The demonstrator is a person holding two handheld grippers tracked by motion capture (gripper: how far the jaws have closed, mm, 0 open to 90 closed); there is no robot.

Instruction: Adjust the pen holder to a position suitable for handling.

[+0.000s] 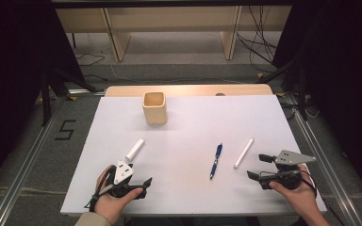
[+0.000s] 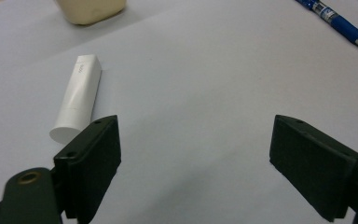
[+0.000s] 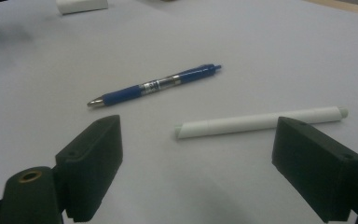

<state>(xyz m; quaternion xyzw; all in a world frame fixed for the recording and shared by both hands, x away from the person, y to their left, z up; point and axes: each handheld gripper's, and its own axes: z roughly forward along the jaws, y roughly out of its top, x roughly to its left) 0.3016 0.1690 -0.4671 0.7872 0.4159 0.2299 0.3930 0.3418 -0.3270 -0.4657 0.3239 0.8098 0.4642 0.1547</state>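
In the high view, the left tool (image 1: pixel 139 181) is held low over the near edge of the white counter (image 1: pixel 188 122), its jaws apart and nothing between them. The right tool (image 1: pixel 259 165) is held low at the near right, jaws likewise apart and empty. The cup (image 1: pixel 154 108) is seen upright toward the far edge; its inside cannot be made out. A white tube (image 1: pixel 135 149) lies nearer than the cup, just beyond the left tool. A blue pen (image 1: pixel 216 160) and a white stick (image 1: pixel 243 153) lie right of the cup, nearer the right tool.

In the left tool's view, the tube (image 2: pixel 78 97) lies just past the left jaw, the cup (image 2: pixel 92 10) beyond it.

In the right tool's view, the stick (image 3: pixel 261 122) lies beyond the open jaws, with the pen (image 3: pixel 154 86) farther off.
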